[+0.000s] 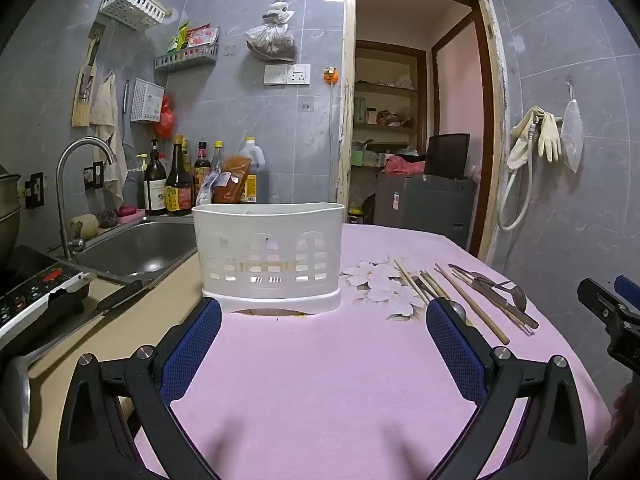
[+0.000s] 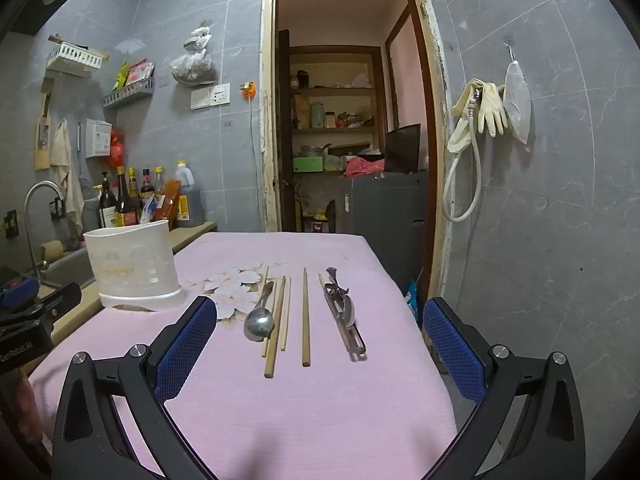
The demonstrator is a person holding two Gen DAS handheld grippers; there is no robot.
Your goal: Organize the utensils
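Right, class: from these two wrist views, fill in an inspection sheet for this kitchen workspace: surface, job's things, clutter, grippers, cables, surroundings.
Surface: pink cloth with a flower print covers the table.
Job's things: white slotted caddy stands upright at the table's sink-side edge; loose chopsticks, a steel spoon lying over some of them, and a separate pile of metal utensils lie flat on the cloth.
Clutter: nothing seen on the cloth besides these.
Grippers: left gripper open, facing the caddy; right gripper open, facing the utensils; both empty.
Cables: white hose hangs on the right wall.
Surroundings: sink, sauce bottles, open doorway.
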